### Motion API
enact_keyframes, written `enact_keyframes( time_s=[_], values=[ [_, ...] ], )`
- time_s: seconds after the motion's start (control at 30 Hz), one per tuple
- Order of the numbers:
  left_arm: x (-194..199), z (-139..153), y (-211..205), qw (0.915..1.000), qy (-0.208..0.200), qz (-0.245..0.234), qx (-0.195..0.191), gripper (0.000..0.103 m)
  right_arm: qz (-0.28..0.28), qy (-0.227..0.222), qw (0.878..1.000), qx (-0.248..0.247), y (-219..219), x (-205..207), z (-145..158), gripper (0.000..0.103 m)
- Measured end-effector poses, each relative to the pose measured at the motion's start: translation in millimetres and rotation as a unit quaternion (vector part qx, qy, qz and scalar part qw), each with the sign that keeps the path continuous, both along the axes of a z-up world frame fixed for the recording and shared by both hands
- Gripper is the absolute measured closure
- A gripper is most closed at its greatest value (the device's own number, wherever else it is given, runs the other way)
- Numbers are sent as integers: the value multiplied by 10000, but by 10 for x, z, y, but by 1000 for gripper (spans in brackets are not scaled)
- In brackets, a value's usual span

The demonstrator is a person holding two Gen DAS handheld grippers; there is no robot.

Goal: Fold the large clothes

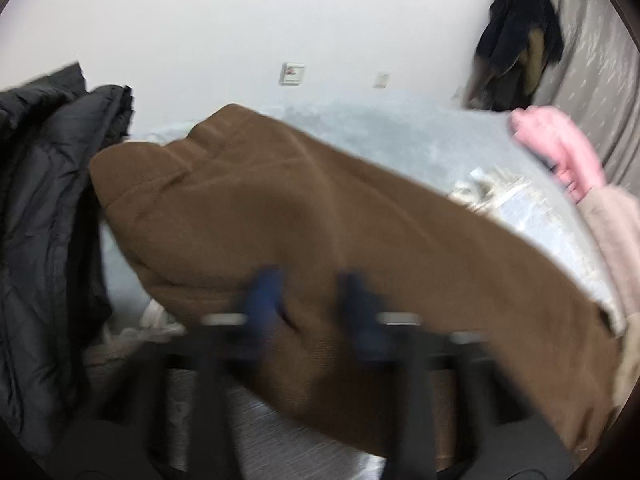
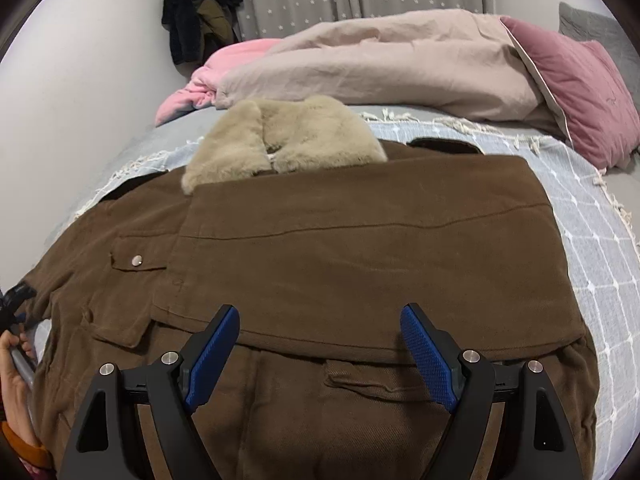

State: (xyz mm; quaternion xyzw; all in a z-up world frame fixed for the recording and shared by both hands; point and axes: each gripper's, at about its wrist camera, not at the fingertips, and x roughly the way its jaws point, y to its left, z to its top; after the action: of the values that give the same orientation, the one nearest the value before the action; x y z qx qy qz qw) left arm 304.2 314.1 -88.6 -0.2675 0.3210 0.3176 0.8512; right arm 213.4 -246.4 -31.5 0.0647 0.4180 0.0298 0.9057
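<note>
A brown jacket (image 2: 360,248) with a beige fur collar (image 2: 280,140) lies spread on the bed, one side folded over its front. My right gripper (image 2: 320,344) hovers open just above the folded panel's lower edge, nothing between its blue pads (image 2: 212,356). The left wrist view is blurred: a brown sleeve or flap of the jacket (image 1: 300,208) runs between the blue fingers (image 1: 264,300) of my left gripper (image 1: 312,308), which looks shut on the cloth. At the right wrist view's far left edge, a hand (image 2: 16,380) holds that gripper by the jacket's sleeve end.
A checked grey bedspread (image 2: 592,240) covers the bed. A beige duvet (image 2: 380,60), pink blanket (image 2: 184,96) and pink pillow (image 2: 580,92) lie at the back. A black puffer coat (image 1: 48,220) sits at the left. Dark clothes (image 2: 200,8) hang by the wall.
</note>
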Motion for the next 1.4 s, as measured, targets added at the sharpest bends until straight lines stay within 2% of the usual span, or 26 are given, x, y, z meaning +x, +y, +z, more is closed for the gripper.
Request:
enact_keyframes(
  time_s=[0.07,0.17,0.23,0.3,0.4,0.47,0.5,0.53,0.57,0.6,0.63,0.67,0.7,0.73,0.8,0.9,1.0,1.1,1.13,1.17,1.2,1.27,1.33,1.37,1.4],
  values=[
    [-106,107,56,9984,-526,-98,-201,99,-13,-33,10000,-2,-5,-7,6,19],
    [-187,435,-91,9935,-1059,-389,160,99,12,-54,10000,-18,10,-12,14,19],
    [-252,689,-269,9860,-1433,-714,466,100,24,-60,10000,-35,19,-16,18,19],
    [-310,915,-479,9730,-1868,-1153,715,103,16,-95,9999,-33,19,-24,29,19],
    [-358,1230,-964,9431,-2390,-2065,1043,103,31,-137,9999,-3,23,-36,46,19],
    [-341,1312,-1256,9273,-2442,-2524,1297,103,61,-135,9999,-12,37,-36,47,19],
    [-307,1333,-1467,9215,-2315,-2751,1469,103,86,-134,9999,-18,43,-37,46,19],
    [-249,1323,-1551,9245,-2137,-2801,1453,103,101,-135,9999,-19,47,-37,47,19],
    [-187,1293,-1584,9324,-1929,-2773,1287,103,107,-141,9998,-12,47,-37,49,19],
    [-130,1243,-1571,9407,-1742,-2716,1048,96,106,-150,9998,7,43,-37,53,19],
    [-56,1164,-1533,9503,-1483,-2632,748,71,111,-153,9998,25,39,-37,55,19],
    [0,1070,-1482,9603,-1189,-2473,509,52,114,-153,9998,57,29,-36,56,19],
    [1,958,-1416,9707,-907,-2206,305,22,109,-152,9998,81,21,-35,56,19],
    [-38,868,-1341,9779,-787,-1928,179,17,104,-147,9998,115,13,-33,54,19],
    [-18,679,-1114,9908,-402,-1290,-17,17,139,-110,9997,182,-3,-27,44,19],
    [9,492,-830,9973,66,-676,-289,16,126,-106,9995,258,-36,-34,56,19],
    [35,254,-610,9968,444,-210,-632,16,101,-140,9993,345,-68,-54,86,19],
    [48,4,-366,9923,913,147,-828,16,102,-168,9989,437,-89,-64,113,19],
    [71,-78,-324,9907,954,194,-954,16,108,-173,9987,459,-93,-66,117,19],
    [73,-134,-261,9909,819,196,-1046,16,120,-177,9986,491,-96,-69,123,19],
    [80,-105,-282,9925,659,234,-998,13,131,-176,9985,509,-100,-70,124,19],
    [90,-26,-200,9957,186,359,-839,12,141,-169,9984,522,-103,-70,121,19],
    [102,-35,-64,9940,-145,396,-1012,13,130,-165,9984,524,-111,-69,114,19],
    [92,-59,30,9914,-357,450,-1173,14,131,-160,9983,539,-117,-65,107,19],
    [64,-63,123,9888,-579,538,-1264,24,138,-150,9982,565,-124,-60,98,19]
  ],
)
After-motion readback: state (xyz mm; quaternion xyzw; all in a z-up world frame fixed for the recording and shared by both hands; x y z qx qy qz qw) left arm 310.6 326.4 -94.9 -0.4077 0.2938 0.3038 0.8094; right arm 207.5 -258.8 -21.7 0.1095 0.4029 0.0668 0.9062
